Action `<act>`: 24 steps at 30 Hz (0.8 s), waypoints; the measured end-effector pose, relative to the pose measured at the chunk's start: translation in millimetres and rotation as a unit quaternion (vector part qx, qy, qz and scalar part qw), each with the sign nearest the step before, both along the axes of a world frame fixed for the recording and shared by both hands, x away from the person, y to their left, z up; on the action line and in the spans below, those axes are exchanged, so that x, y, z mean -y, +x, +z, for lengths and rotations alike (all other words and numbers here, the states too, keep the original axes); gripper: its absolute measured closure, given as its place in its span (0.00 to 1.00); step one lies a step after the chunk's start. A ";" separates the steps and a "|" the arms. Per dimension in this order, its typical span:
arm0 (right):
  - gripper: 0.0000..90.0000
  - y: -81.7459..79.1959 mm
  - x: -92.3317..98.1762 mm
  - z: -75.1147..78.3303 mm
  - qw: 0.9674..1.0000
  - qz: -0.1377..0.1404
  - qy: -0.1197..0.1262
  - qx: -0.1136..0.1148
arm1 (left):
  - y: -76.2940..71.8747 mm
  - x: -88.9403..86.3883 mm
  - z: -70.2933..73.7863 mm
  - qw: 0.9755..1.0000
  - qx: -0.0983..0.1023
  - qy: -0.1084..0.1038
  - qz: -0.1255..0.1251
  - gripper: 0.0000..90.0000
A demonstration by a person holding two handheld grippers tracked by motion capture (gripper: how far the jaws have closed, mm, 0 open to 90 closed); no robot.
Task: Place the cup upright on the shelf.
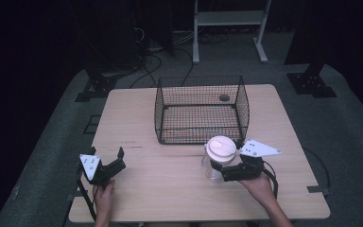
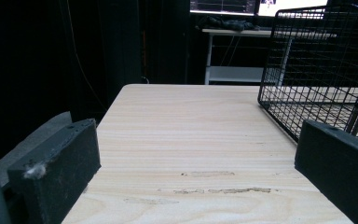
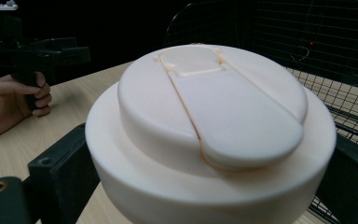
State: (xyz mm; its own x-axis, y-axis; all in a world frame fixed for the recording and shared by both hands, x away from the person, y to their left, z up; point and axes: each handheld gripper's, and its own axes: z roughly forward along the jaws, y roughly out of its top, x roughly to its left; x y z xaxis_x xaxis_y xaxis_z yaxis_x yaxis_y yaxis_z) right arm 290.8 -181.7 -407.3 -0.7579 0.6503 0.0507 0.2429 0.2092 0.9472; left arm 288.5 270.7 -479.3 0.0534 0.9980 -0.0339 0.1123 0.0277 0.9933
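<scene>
A clear jar (image 1: 214,169) with a cream-white flip lid (image 1: 220,146) is just in front of the black wire basket (image 1: 201,111), right of the table's centre. My right gripper (image 1: 229,161) holds it from the right, one black jaw on each side below the lid. In the right gripper view the lid (image 3: 209,126) sits large between the jaws of the right gripper (image 3: 205,186). My left gripper (image 1: 121,159) rests near the front left of the table, jaws wide apart. In its own view the left gripper (image 2: 198,163) frames bare wood.
The wire basket (image 2: 321,70) stands on the far middle of the wooden table (image 1: 170,194) with its top uncovered and a small dark object inside. Dark floor, cables and a white rack lie beyond. In the right gripper view a hand (image 3: 9,102) grips the other tool.
</scene>
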 end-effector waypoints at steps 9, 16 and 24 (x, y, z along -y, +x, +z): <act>0.05 5.0 -1.4 18.8 1.000 0.000 0.007 0.004 | 0.0 -0.3 0.0 1.000 0.000 -0.001 -0.001 0.00; 0.05 10.4 -5.1 41.2 1.000 0.002 0.006 0.015 | 0.0 -0.2 0.0 1.000 0.000 -0.001 -0.001 0.00; 0.05 21.1 -10.3 73.5 0.999 0.005 0.013 0.031 | 0.2 -0.2 -0.1 1.000 0.001 -0.002 -0.002 0.00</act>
